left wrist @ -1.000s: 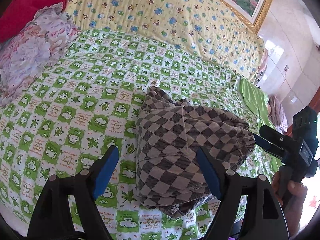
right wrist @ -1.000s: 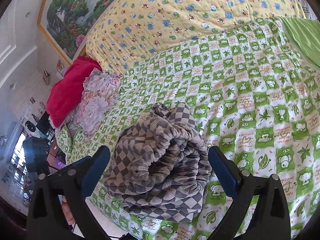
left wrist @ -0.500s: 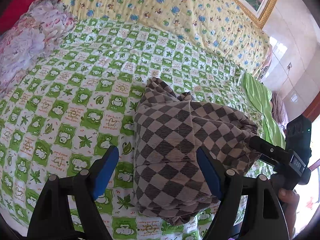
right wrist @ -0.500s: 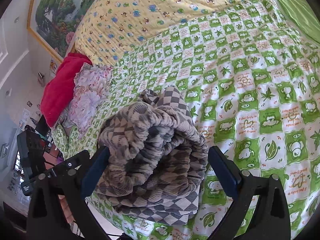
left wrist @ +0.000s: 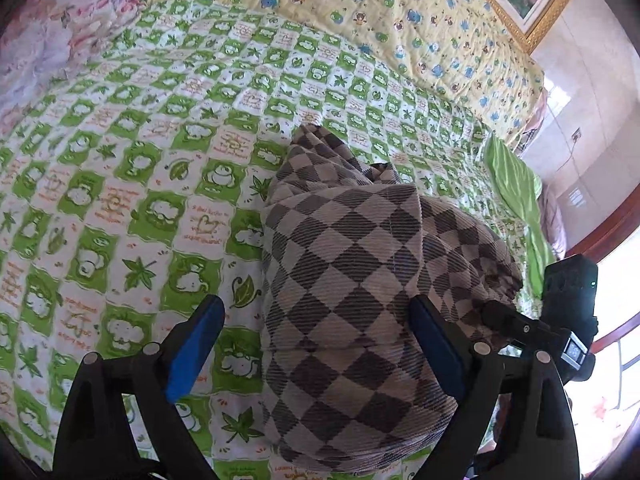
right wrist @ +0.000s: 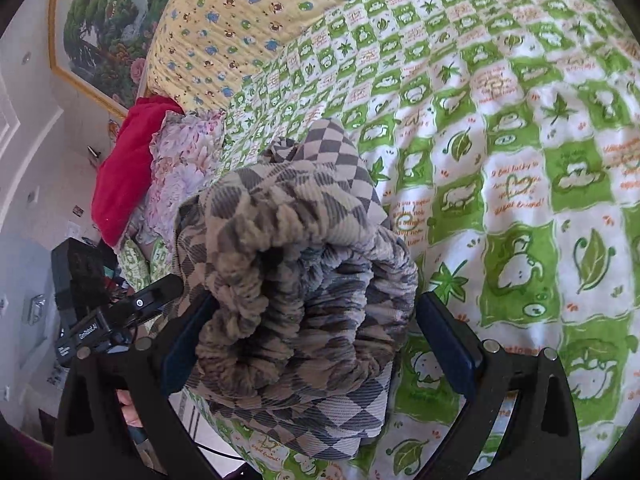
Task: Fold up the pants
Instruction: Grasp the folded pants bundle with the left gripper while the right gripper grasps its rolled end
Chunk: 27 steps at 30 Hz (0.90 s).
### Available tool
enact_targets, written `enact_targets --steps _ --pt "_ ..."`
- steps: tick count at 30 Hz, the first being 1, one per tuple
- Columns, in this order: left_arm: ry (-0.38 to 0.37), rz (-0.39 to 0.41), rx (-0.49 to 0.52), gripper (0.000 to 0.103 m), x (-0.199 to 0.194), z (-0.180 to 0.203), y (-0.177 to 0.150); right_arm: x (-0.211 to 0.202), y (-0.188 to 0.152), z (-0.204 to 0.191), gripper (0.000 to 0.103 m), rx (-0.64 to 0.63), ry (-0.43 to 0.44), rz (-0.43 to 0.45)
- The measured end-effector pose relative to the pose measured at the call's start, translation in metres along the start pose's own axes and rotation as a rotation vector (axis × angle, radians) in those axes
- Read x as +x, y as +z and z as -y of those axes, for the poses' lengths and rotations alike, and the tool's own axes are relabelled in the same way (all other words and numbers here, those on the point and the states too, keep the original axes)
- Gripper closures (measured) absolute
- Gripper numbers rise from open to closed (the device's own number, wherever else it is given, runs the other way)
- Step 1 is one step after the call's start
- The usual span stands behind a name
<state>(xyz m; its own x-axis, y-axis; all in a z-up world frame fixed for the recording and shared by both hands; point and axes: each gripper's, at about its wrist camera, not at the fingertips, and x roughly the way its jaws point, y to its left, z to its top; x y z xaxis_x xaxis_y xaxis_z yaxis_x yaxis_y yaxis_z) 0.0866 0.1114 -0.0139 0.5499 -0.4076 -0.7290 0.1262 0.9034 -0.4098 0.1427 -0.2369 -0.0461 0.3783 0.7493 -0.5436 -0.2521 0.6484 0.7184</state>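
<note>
While the left gripper stands with its jaws spread wide, its blue pads flank the near side of the folded pants, the right pad touching or just beside the cloth and the left pad over bare sheet; it grips nothing. The right gripper is likewise wide open, its pads bracketing the rolled elastic waistband end of the pants, though whether they press the fabric cannot be told. The checked grey-and-brown bundle lies on the green-and-white printed sheet, near the bed's edge. Beyond it a yellow quilt covers the far part of the bed. A flowered pillow and a red cushion sit at one side, beneath a framed painting.
</note>
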Motion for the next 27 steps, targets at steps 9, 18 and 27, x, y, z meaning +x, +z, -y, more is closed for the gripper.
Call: enact_targets --steps 9,18,27 --pt "-0.153 -0.045 -0.057 0.009 0.021 -0.022 0.0 0.01 0.005 0.007 0.014 -0.006 0.11 -0.04" --pt "-0.186 -0.047 -0.044 0.03 0.03 -0.003 -0.001 0.021 0.007 0.001 0.026 -0.039 0.071 -0.091" --pt "-0.16 0.05 0.028 0.046 0.001 0.014 -0.005 0.0 0.006 -0.027 0.052 -0.155 0.045 -0.053"
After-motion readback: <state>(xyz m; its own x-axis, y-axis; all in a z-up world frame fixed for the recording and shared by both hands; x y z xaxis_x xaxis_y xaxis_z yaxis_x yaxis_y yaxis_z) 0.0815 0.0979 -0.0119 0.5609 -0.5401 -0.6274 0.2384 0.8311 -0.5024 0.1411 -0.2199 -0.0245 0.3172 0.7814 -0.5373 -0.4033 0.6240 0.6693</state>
